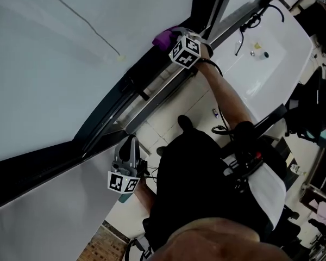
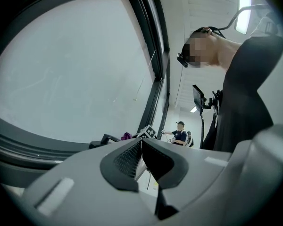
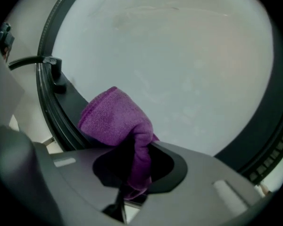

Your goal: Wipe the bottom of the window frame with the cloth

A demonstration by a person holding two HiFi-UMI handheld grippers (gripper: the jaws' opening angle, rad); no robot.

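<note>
**Inspector:** Condition of the right gripper (image 1: pixel 172 39)?

**Assessor:** The right gripper (image 3: pixel 136 160) has its jaws closed onto a purple cloth (image 3: pixel 117 120). A fold is pinched between them, and the bunched end stands out past the tips. In the head view the cloth (image 1: pixel 163 37) sits at 12 o'clock, at 10 o'clock from that gripper's marker cube (image 1: pixel 186 50).

**Inspector:** Position against the window frame (image 1: pixel 122 94)?

**Assessor:** The cloth lies over the dark bottom rail, right at the edge of the glass (image 1: pixel 54 53). Whether it presses on the rail cannot be confirmed. In the right gripper view, a dark handle (image 3: pixel 53 68) sits on the frame (image 3: pixel 54 112) at 10 o'clock from the cloth.

**Inspector:** Left gripper (image 1: pixel 129 152)?

**Assessor:** It is at 7 o'clock in the head view, well apart from the cloth, just beside the lower stretch of the frame. The left gripper (image 2: pixel 140 147) has its pads pressed together with nothing between them.
</note>
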